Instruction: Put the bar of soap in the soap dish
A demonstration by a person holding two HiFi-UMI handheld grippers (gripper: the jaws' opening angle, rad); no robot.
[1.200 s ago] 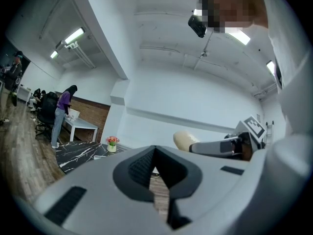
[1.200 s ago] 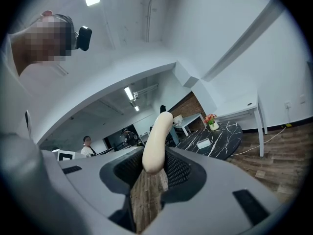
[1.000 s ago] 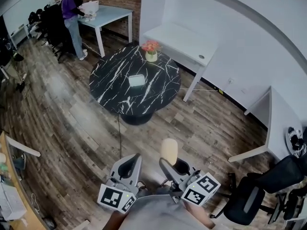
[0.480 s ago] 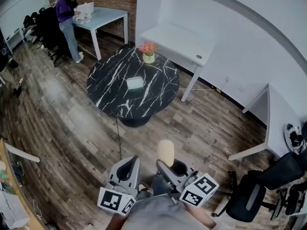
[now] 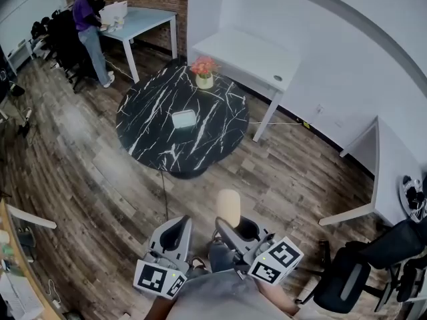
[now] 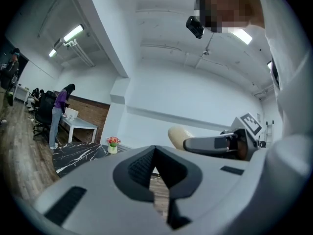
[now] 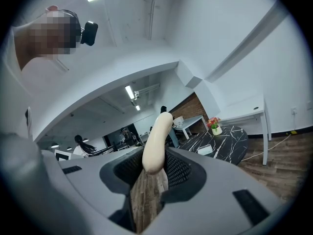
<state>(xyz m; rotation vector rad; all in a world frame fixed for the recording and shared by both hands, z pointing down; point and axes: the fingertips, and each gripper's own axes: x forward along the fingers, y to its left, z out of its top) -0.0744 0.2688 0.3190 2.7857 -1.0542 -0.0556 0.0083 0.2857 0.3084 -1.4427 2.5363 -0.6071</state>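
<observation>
A cream bar of soap (image 5: 228,207) stands upright between the jaws of my right gripper (image 5: 227,224), which is shut on its lower end. In the right gripper view the soap (image 7: 156,143) rises out of the right gripper (image 7: 154,169). My left gripper (image 5: 179,227) is beside it, shut with nothing held; in its own view the left gripper (image 6: 155,150) has its jaw tips together. The pale soap dish (image 5: 184,119) lies in the middle of a round black marble table (image 5: 143,129), well ahead of both grippers. The dish (image 7: 205,150) also shows in the right gripper view.
A small vase of flowers (image 5: 204,79) stands on the table's far side. A white desk (image 5: 247,55) runs along the wall behind it. A person (image 5: 87,25) stands at another white table at back left. A black office chair (image 5: 353,279) sits at right, on wood floor (image 5: 100,172).
The marble table and dish have drifted slightly left and lower in the head view. Both grippers sit a little lower in frame, the soap still held in the right one.
</observation>
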